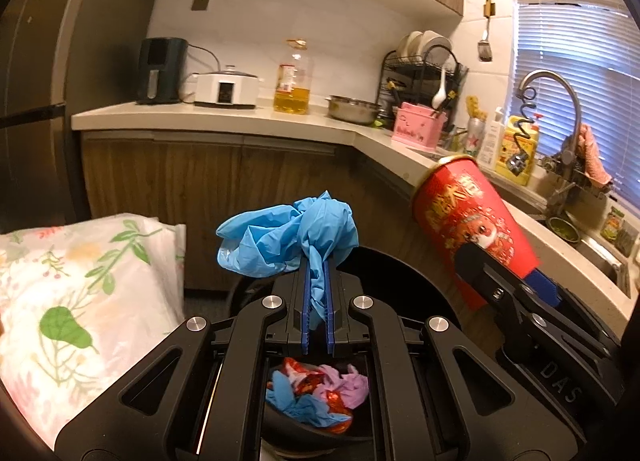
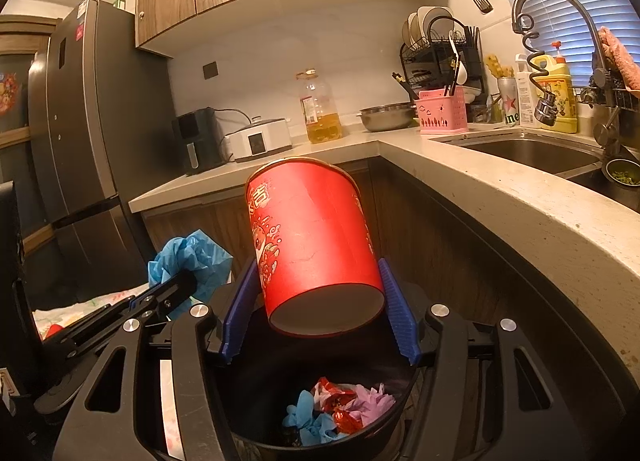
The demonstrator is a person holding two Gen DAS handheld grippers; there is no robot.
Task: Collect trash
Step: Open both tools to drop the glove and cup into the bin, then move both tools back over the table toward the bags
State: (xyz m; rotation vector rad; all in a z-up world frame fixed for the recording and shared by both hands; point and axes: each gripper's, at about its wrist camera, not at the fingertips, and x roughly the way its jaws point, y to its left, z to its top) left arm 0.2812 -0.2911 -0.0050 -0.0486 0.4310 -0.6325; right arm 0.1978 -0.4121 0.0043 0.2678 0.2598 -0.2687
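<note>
A dim L-shaped kitchen w/ wood cabinets and a pale countertop (image 2: 500, 189), seen over a black trash bin (image 2: 256, 393) on the floor. Nearest the lens, at 6 o'clock in both views, the bin already holds crumpled trash (image 2: 340, 409): blue, pink and red scraps. Just above it the left gripper (image 1: 318, 293) has its blue pads nearly together, pinching a crumpled blue glove (image 1: 288, 237) that billows out past the tips toward 12 o'clock. The right gripper (image 2: 320, 305) stands about half open, its ribbed pads on either side of a red paper cup (image 2: 312, 245), tilted w/ its base toward the camera and its mouth pointing away; the cup sits between the pads, apparently gripped near the base. In the left view the cup shows at 3 o'clock. Judged from these views, the glove is limp, light and likely to cling, so a pinch anywhere on the bunch should do; the cup is light and thin-walled, prob. crushable, best taken low where the base stiffens it. Farther back: a floral bag (image 1: 80, 301) at 9 o'clock, an oil bottle (image 2: 320, 105), a dish rack (image 2: 444, 49) and the sink (image 2: 532, 153) at 2 o'clock.
</note>
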